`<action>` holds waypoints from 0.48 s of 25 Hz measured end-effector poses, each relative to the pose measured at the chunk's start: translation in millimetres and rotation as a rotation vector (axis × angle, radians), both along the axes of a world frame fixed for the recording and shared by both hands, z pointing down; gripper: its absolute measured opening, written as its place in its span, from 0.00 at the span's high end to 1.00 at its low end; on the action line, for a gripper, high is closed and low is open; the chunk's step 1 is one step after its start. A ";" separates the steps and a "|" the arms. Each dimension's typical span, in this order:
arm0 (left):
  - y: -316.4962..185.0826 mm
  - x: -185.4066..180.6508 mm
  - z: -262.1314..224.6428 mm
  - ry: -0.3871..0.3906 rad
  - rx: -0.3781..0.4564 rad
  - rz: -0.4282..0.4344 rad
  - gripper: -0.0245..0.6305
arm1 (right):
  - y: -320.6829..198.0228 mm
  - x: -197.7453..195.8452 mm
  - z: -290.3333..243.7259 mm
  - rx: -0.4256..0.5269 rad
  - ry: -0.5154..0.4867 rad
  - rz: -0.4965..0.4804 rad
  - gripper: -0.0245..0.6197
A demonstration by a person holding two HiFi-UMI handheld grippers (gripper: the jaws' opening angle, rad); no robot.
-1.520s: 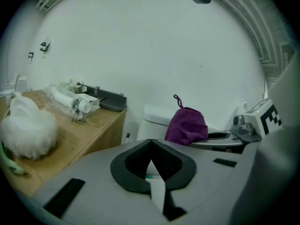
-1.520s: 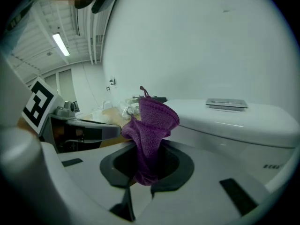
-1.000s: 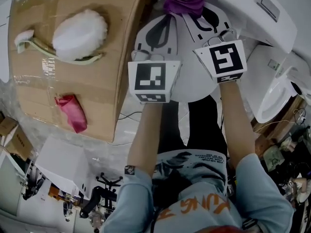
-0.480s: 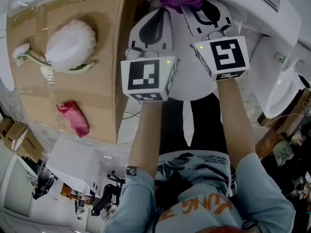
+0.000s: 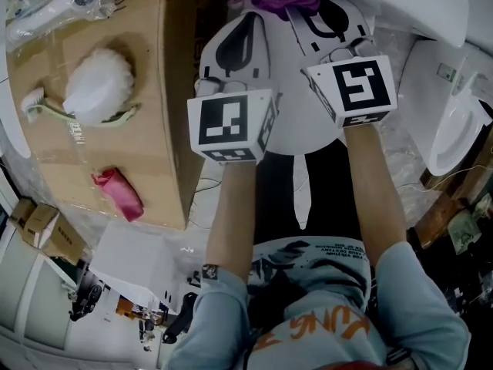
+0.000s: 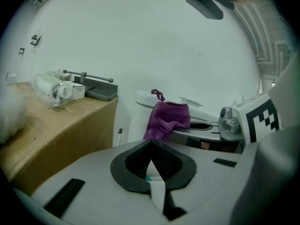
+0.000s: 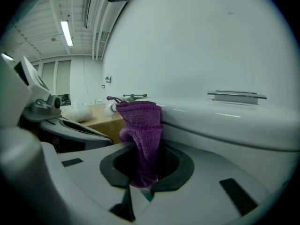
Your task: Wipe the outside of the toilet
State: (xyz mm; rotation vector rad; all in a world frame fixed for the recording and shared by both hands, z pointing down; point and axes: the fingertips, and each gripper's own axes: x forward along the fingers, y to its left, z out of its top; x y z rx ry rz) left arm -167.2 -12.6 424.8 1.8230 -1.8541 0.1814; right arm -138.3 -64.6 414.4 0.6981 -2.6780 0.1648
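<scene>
Right gripper (image 7: 143, 184) jaws clamped on purple cloth (image 7: 140, 135). The cloth's long axis runs out along the jaws, its far end bunched at the toilet (image 7: 225, 121) edge. Left gripper (image 6: 152, 172) jaws together, empty. Shirt (image 5: 308, 326) print reads "KUNG"; smaller line illegible.

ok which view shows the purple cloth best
The right gripper view: the purple cloth sits centre frame, pinched in the right gripper, its knit clear. The left gripper view shows it smaller, farther off, from the side. The head view catches only a bunch at the top edge.
</scene>
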 end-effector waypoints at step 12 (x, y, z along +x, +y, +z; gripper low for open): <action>-15.5 46.4 -2.8 -0.016 -0.005 0.080 0.93 | -10.6 54.1 -1.7 -0.012 -0.010 0.079 0.85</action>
